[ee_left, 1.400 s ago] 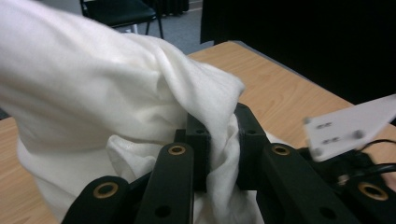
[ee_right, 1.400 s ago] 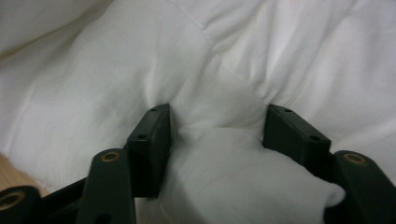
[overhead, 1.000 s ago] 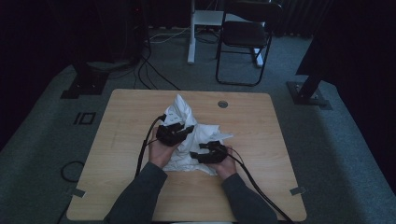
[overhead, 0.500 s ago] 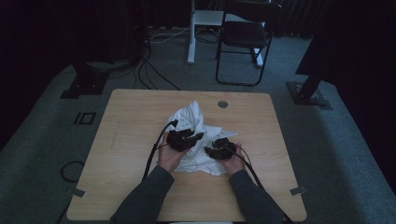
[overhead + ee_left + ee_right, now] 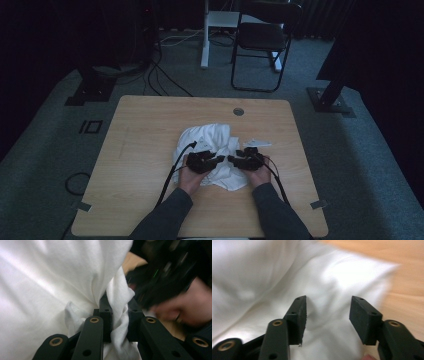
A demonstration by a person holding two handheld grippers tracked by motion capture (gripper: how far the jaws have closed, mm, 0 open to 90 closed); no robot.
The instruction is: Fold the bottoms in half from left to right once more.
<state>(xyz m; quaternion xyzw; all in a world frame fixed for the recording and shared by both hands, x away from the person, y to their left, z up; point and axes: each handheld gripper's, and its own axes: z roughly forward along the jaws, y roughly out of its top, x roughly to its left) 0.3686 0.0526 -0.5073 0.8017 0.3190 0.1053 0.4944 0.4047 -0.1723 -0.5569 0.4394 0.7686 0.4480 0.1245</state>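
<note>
A crumpled white cloth lies in a heap near the middle of the wooden table. My left gripper rests on the heap's near left part; in the left gripper view it is shut on a fold of the white cloth pinched between its jaws. My right gripper sits on the heap's near right part, facing the left one. In the right gripper view it stands open just above the white cloth, nothing between its jaws. The right hand and gripper show blurred in the left gripper view.
A small white scrap lies on the table right of the heap. A round grommet hole is near the far edge. A black chair and a white desk leg stand beyond the table. Cables trail off the near edge.
Both grippers and the cloth have shifted right and toward the near edge. The heap is now lower and more bunched between the two grippers.
</note>
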